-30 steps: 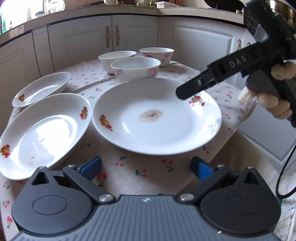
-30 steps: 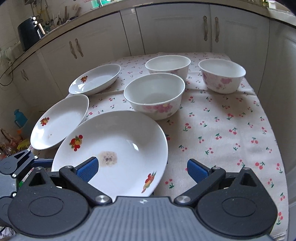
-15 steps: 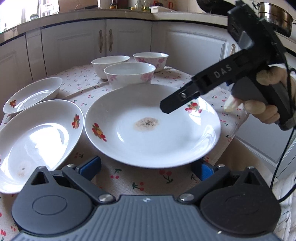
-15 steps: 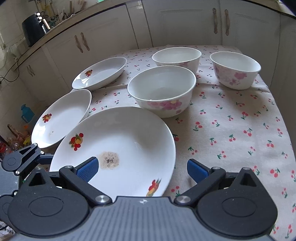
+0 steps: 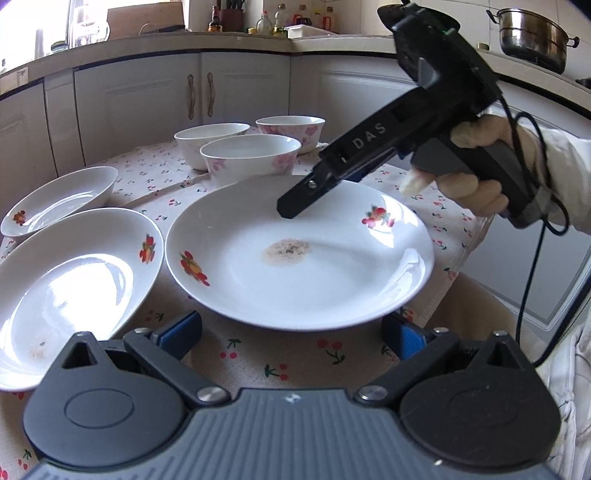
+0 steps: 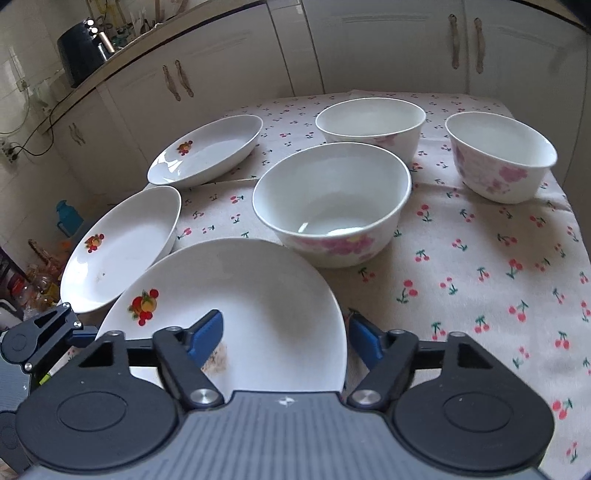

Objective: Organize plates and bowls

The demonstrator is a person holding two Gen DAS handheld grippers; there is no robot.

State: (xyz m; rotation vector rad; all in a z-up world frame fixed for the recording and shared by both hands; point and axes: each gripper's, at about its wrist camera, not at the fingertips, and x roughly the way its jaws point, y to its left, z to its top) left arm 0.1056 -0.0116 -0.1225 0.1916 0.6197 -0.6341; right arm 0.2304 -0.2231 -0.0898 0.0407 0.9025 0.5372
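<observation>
A large white plate [image 5: 314,266] with fruit prints and a brown stain lies at the table's near edge; it also shows in the right wrist view [image 6: 258,317]. My right gripper [image 6: 286,338] is open, its jaws straddling the plate's right rim, one finger over the plate and one outside it. In the left wrist view the right gripper [image 5: 295,206] reaches over the plate. My left gripper [image 5: 291,332] is open just in front of the plate. Two smaller plates [image 6: 118,247] [image 6: 207,149] lie to the left. Three floral bowls [image 6: 332,203] [image 6: 369,122] [image 6: 500,157] stand behind.
The table carries a cherry-print cloth [image 6: 480,258]. White kitchen cabinets [image 6: 369,48] surround it closely. A steel pot [image 5: 532,35] stands on the counter at the right. Clutter and a blue bottle [image 6: 68,218] sit on the floor at the left.
My right gripper has moved forward and down so its jaws now straddle the large plate's rim. My left gripper has drawn closer to the plate's near edge.
</observation>
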